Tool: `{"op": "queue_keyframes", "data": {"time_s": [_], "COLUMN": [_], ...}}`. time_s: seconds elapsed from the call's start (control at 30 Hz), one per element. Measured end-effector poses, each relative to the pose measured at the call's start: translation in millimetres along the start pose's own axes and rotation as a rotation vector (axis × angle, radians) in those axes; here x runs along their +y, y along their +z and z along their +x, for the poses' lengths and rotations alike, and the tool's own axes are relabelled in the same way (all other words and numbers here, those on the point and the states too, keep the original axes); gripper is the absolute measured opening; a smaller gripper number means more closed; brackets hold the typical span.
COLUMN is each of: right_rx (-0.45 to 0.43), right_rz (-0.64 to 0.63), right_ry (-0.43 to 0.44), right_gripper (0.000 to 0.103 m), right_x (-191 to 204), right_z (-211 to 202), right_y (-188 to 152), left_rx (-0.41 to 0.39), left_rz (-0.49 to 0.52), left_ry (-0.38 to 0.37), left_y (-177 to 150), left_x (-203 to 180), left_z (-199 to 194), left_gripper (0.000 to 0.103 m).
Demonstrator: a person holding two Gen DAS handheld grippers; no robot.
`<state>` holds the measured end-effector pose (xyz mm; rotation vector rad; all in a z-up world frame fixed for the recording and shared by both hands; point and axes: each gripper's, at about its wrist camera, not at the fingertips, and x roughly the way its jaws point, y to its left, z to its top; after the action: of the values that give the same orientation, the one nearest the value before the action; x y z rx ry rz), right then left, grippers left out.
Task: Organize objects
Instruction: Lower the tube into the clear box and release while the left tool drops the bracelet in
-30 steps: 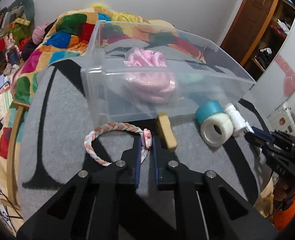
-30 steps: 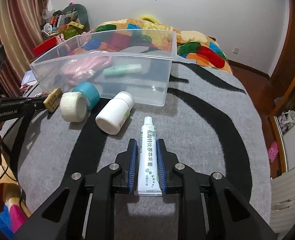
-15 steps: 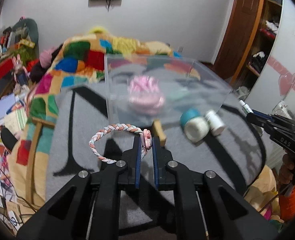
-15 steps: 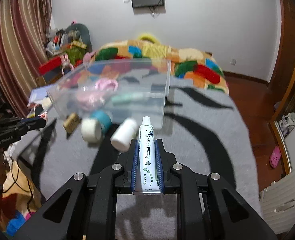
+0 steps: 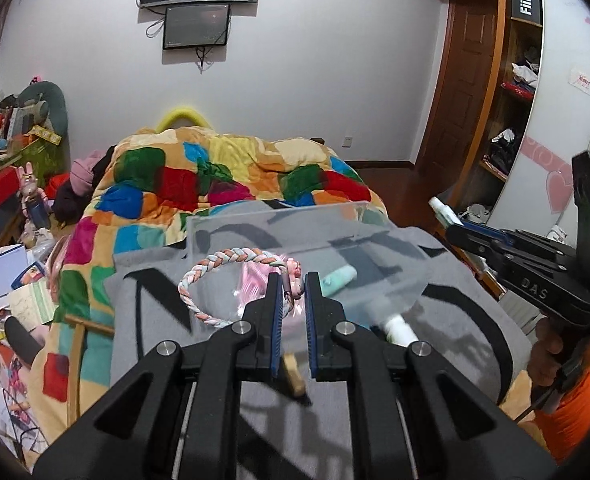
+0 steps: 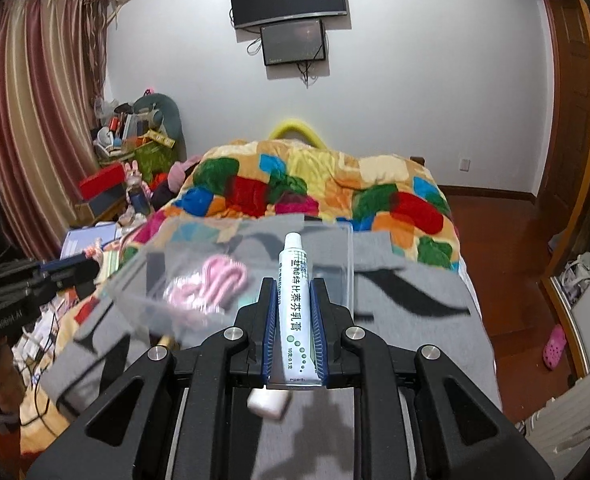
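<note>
White wall (image 6: 415, 80), patchwork bed (image 6: 315, 188), striped curtains (image 6: 27, 120).

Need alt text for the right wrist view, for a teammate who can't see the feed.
The right gripper is shut on a white ointment tube, cap forward, raised in front of a clear plastic bin holding a pink coiled item. The bin sits on a grey blanket.

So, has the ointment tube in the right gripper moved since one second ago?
Yes. The ointment tube, clamped in the right gripper, has been lifted off the grey blanket; it now sits high in front of the clear bin.
</note>
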<state>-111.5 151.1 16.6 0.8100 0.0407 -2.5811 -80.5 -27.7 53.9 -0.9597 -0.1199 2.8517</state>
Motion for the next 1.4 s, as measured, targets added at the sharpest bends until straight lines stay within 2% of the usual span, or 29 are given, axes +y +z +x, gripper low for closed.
{"op": "queue_keyframes", "data": {"time_s": [0.1, 0.23, 0.53, 0.87, 0.93, 1.03, 1.13, 1.27, 1.4], "right_rx": [0.005, 0.061, 0.231, 0.311, 0.318, 0.315, 0.286, 0.235, 0.200], "right_rz": [0.000, 0.007, -0.014, -0.061, -0.055, -0.060, -0.079, -0.104, -0.108], "right_ry": [-0.006, 0.005, 0.011, 0.008, 0.016, 0.030, 0.029, 0.020, 0.027], "right_gripper": [0.015, 0.015, 0.015, 0.015, 0.015, 0.018, 0.025, 0.030, 0.033], "right_x": [3.7, 5.7, 6.5, 12.7, 12.1, 13.1, 15.6, 19.0, 20.6], "right_z": [16.4, 45.3, 107.1, 128.9, 127.3, 119.3, 105.5, 83.8, 63.8], "right_y": [13.0, 22.5, 9.0, -0.5, -0.7, 0.4, 2.1, 3.2, 1.4], "left_rx": [0.019, 0.065, 0.204, 0.266, 0.267, 0.256, 0.230, 0.173, 0.116], "left_rz": [0.000, -0.008, -0.039, -0.040, -0.047, -0.060, -0.058, -0.048, -0.039], "left_ry": [0.000, -0.006, -0.063, -0.089, -0.098, -0.099, -0.083, -0.033, 0.014], "left_y": [6.0, 10.6, 5.1, -1.0, -1.8, -0.7, 0.3, 2.1, 0.7], "left_x": [-1.3, -0.1, 4.9, -2.5, -2.6, 0.3, 1.3, 2.6, 3.4], "left_z": [15.7, 41.9, 99.0, 110.1, 107.3, 99.6, 87.9, 68.3, 47.3], "left_gripper": [0.010, 0.010, 0.010, 0.010, 0.012, 0.022, 0.028, 0.041, 0.050]}}
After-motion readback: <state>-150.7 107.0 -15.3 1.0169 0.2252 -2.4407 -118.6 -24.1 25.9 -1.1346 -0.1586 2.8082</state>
